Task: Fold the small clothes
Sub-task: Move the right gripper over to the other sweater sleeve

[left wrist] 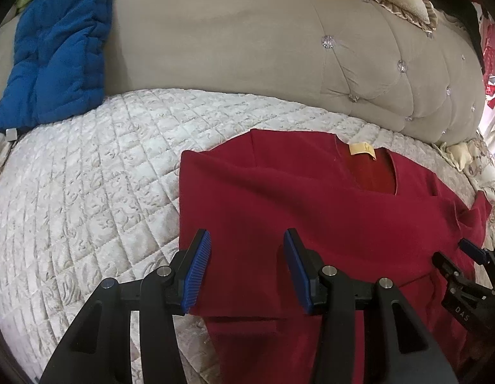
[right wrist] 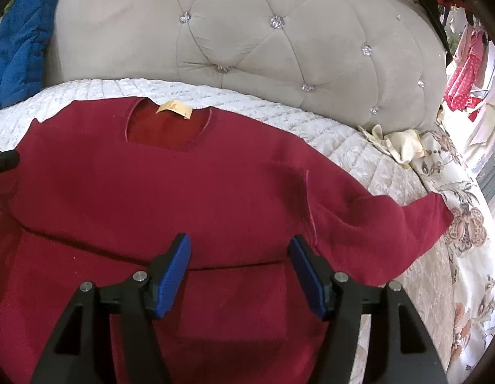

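Nearby, blue quilted jacket (left wrist: 55,51) against tufted headboard (right wrist: 263,48), red sweater (right wrist: 170,192) unobstructed

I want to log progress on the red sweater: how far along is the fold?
Done: the red sweater lies flat on the quilted bedcover, neck label up, and its left side already looks folded in, giving a straight edge. In hand: nothing; the left claw and right claw hover open above the fabric. Left: the right sleeve still sticks out, and the body remains unfolded.
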Demonstrator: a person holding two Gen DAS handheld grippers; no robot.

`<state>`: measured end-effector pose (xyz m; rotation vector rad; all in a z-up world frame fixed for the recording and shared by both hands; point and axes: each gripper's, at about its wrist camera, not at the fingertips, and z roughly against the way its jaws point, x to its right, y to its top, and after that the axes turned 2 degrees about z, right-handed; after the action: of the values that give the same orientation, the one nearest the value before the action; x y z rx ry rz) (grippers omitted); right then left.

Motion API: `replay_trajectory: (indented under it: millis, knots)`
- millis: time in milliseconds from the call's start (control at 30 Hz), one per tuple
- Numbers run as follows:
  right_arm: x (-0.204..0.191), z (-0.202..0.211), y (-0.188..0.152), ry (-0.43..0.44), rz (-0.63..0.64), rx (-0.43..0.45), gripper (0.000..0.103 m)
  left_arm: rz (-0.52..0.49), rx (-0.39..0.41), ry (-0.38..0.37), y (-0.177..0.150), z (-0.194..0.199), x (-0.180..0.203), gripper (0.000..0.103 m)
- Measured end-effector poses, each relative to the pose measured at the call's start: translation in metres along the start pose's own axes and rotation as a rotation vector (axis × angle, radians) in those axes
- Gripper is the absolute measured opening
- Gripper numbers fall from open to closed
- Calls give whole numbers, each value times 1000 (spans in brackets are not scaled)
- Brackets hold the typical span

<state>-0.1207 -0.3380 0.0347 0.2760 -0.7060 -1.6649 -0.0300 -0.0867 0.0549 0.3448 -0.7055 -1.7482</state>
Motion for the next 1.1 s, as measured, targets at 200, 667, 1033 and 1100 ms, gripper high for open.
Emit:
replay_trajectory:
  millis: [200,667,1033,1100]
  knots:
    - [-2,1,-2,-12,7,-5,71,-3,0,1,0,-1,0,26]
    - [-4,24,25,27,-13,44,71,0,1,-3,0,-1,-2,26]
    - [-7,53,47,29,-15,118,77,11,9,-4,1,3,-4,26]
    - [-8,57,49,31,-16,126,77,13,11,-4,1,4,-4,26]
